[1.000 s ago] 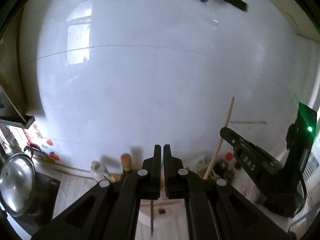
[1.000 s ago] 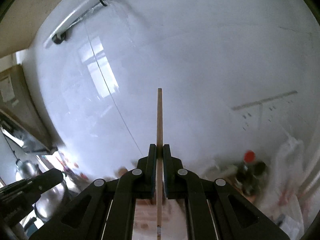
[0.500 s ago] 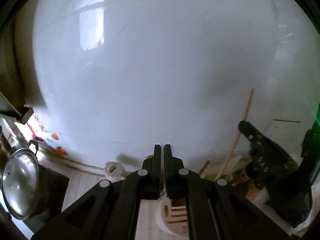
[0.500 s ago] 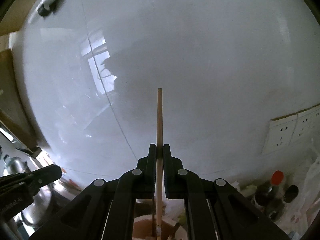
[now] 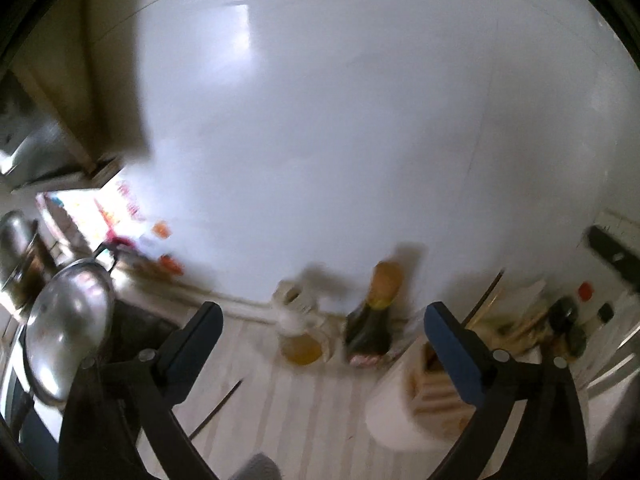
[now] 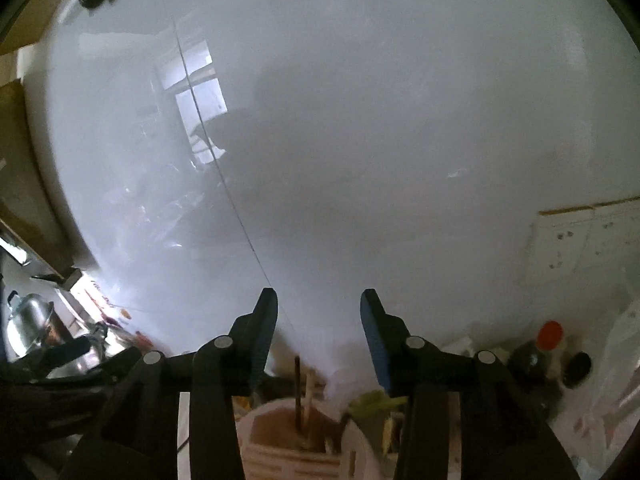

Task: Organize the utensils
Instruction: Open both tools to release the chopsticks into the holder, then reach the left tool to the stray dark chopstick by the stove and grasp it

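The right tongs (image 6: 319,330), low in the frame, are opening and hold nothing; the wooden chopstick they held a moment ago now stands in the utensil holder (image 6: 280,440) directly below them. The left tongs (image 5: 320,344) are opening wide and empty, above the counter (image 5: 312,412), the holder (image 5: 400,412) at lower right. I judge this chopstick is delivered; a thin stick (image 5: 216,408) on the counter remains.

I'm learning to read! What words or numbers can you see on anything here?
None can be read.
Red writing on the bright packet by the wall: too blurred.
Label at the foot of the dark bottle: too blurred.
Red-capped bottle: no print shows.
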A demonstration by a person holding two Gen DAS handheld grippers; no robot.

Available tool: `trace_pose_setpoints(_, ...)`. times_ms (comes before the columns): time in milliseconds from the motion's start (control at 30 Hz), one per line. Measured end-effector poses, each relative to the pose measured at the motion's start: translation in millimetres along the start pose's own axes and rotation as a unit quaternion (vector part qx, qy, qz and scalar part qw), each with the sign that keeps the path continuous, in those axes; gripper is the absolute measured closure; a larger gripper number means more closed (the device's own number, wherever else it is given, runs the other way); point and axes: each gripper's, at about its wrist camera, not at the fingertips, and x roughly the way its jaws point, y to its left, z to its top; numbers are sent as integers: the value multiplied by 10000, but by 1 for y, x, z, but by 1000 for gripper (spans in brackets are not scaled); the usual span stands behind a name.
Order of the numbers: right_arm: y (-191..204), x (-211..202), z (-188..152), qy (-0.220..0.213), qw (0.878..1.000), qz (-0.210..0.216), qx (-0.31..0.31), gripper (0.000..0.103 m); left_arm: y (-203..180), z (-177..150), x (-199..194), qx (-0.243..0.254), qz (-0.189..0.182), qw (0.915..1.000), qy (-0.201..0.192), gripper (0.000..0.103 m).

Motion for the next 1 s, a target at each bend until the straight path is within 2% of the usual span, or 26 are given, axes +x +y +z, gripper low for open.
trace_pose_setpoints(67, -5, -15, -12, 75, 9999, -60, 73, 56, 12, -28, -2, -70, 117, 9998, 112, 0)
trace_pose_setpoints(167, -14, -33, -47, 328, 9993, -145, 136, 55, 32, -84, -4, -242, 332, 9975, 578, 0)
trace_pose_setpoints(300, -26, -38, -118, 1048, 9937, -207, 333, 55, 67, -161, 16, -184, 763, 9876, 1360, 0)
trace_pose_setpoints(400, -35, -33, -173, 1697, 9839, -357, 426, 55, 102, -198, 36, -222, 1147, 9777, 1748, 0)
trace_pose_setpoints(533, -41, -19, -249, 2432, 9643, -761, 717, 55, 140, -218, 68, 1, 1457, 9686, 2014, 0)
trace_pose_setpoints(633, -55, -13, -296, 2829, 9433, -1066, 1375, 55, 159, -222, 96, 373, 1566, 9642, 2108, 0)
trace_pose_setpoints(800, -48, 0, -342, 2964, 9261, -1419, 1852, 55, 172, -221, 141, 1025, 1354, 9603, 2212, 2)
trace_pose_setpoints(867, -43, 5, -350, 2960, 9230, -1486, 1960, 55, 172, -220, 160, 1239, 1193, 9590, 2251, 7)
trace_pose_setpoints(967, -33, 15, -361, 2972, 9198, -1517, 2067, 55, 172, -219, 178, 1375, 1044, 9571, 2327, 10)
trace_pose_setpoints(1000, -28, 20, -361, 2977, 9192, -1510, 2088, 55, 172, -218, 185, 1390, 980, 9568, 2357, 17)
